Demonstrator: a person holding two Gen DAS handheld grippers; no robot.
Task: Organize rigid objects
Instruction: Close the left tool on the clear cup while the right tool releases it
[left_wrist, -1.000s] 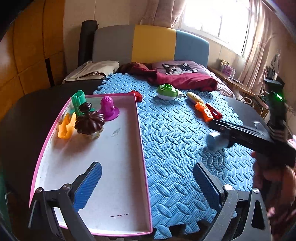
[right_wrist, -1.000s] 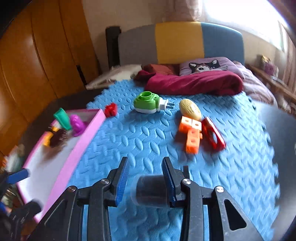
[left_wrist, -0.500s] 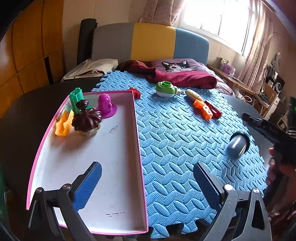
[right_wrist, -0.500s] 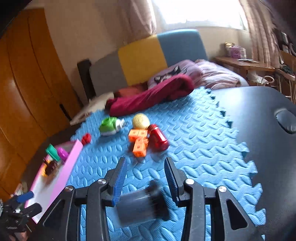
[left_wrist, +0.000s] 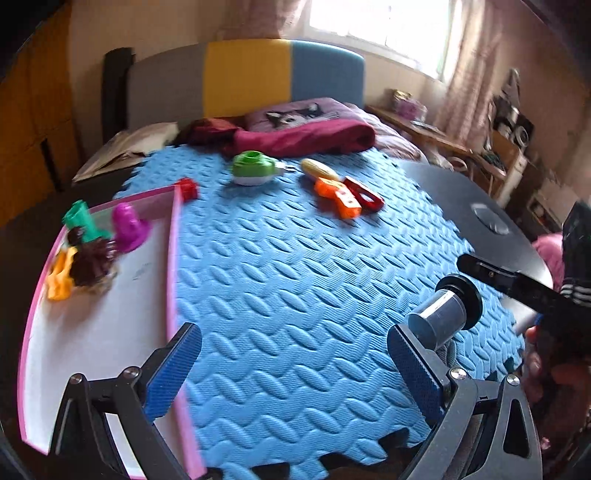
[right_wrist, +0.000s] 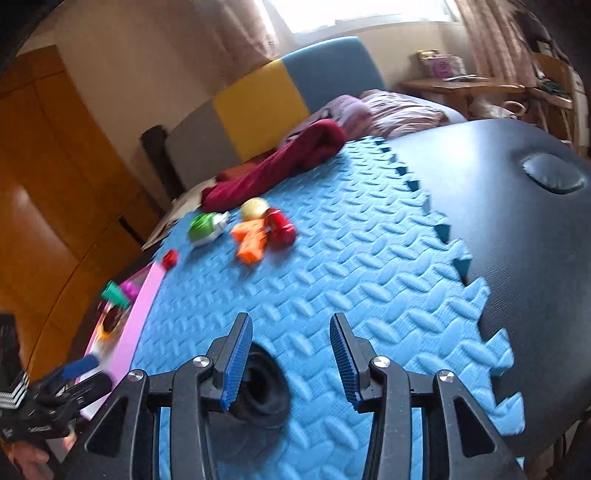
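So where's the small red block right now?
The small red block sits on the blue foam mat, at the far corner of the pink tray, left of the green toy.

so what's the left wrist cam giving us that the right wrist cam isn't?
Left only: the full white floor of the pink tray, the cat face on the pillow, and the grey cylinder side-on, body plus black flange.
Right only: a look into the cylinder's black end, beside one finger of the open right gripper; contact is unclear.
Both: blue mat, green toy, orange blocks, maroon blanket.
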